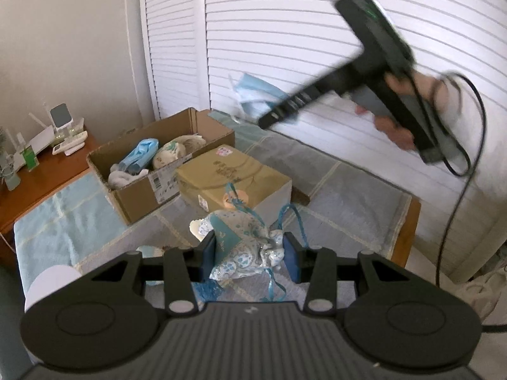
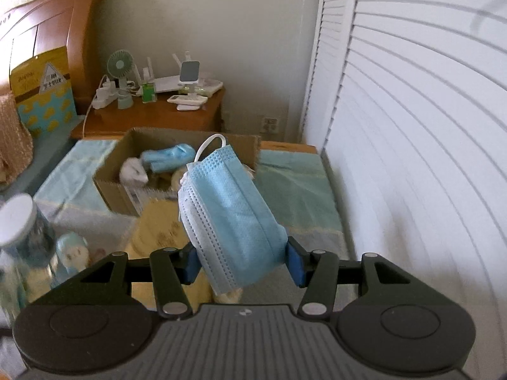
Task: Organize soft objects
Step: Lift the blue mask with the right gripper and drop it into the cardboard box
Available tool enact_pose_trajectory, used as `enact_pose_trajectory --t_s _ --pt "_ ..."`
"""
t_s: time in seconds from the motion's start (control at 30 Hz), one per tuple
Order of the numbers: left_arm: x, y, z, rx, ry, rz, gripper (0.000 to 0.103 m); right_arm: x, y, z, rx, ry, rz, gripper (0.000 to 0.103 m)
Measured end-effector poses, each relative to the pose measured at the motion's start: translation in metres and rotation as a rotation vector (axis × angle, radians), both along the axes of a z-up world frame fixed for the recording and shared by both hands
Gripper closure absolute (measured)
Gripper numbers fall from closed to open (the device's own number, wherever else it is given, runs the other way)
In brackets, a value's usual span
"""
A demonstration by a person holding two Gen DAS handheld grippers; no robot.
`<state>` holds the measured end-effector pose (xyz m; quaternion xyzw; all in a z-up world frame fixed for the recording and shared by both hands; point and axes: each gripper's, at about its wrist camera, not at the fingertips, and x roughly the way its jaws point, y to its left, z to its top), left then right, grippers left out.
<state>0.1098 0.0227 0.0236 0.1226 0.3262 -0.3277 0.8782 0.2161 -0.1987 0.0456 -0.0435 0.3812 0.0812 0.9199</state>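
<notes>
1. Here, in the left wrist view, the left gripper (image 1: 250, 255) pinches a patterned teal-and-white fabric pouch (image 1: 242, 243) between its blue pads, ribbons trailing from it, above the cloth-covered table (image 1: 348, 196). Beyond it sit a closed yellow box (image 1: 234, 174) and an open cardboard box (image 1: 149, 164) holding soft items. At upper right, a hand (image 1: 408, 107) carries the right gripper (image 1: 279, 114), blurred, with a blue face mask (image 1: 256, 95) at its tips.

2. In the right wrist view, the right gripper (image 2: 242, 264) clamps the folded blue face mask (image 2: 231, 218) between its pads, held in the air in front of the open cardboard box (image 2: 117, 183). A glass jar (image 2: 28, 231) stands at far left, beside a small doll (image 2: 73, 253).
</notes>
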Motion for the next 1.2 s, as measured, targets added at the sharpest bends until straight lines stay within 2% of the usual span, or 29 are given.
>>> enact_pose_trajectory --t_s 0.1,0.27,0.5,0.63,0.67,0.73,0.77,0.8,1.0,1.2 --pt "-0.001 0.005 -0.002 -0.006 -0.005 0.006 0.060 0.027 0.010 0.003 0.040 0.044 -0.031 0.045" --pt "0.004 0.017 -0.003 -0.020 -0.008 0.037 0.060 0.073 0.030 0.001 0.053 0.089 -0.084 0.045" --pt "0.013 0.030 -0.005 -0.048 -0.007 0.066 0.060 0.121 0.043 -0.019 0.104 0.154 -0.191 0.045" --pt "0.020 0.035 -0.008 -0.056 0.000 0.077 0.060 0.136 0.046 -0.031 0.101 0.174 -0.236 0.044" --pt "0.021 0.036 -0.008 -0.056 0.002 0.080 0.060 0.139 0.046 -0.034 0.097 0.179 -0.242 0.043" --pt "0.024 0.037 -0.010 -0.058 0.008 0.085 0.060 0.142 0.046 -0.037 0.083 0.173 -0.254 0.032" --pt "0.025 0.037 -0.010 -0.058 0.010 0.086 0.060 0.142 0.046 -0.038 0.080 0.165 -0.253 0.022" --pt "0.026 0.038 -0.011 -0.057 0.013 0.087 0.060 0.140 0.045 -0.039 0.074 0.159 -0.256 0.019" --pt "0.032 0.035 -0.012 -0.049 0.024 0.093 0.060 0.135 0.042 -0.038 0.074 0.172 -0.215 0.017" --pt "0.034 0.032 -0.010 -0.038 0.030 0.094 0.060 0.115 0.035 -0.029 0.103 0.153 -0.158 0.006"
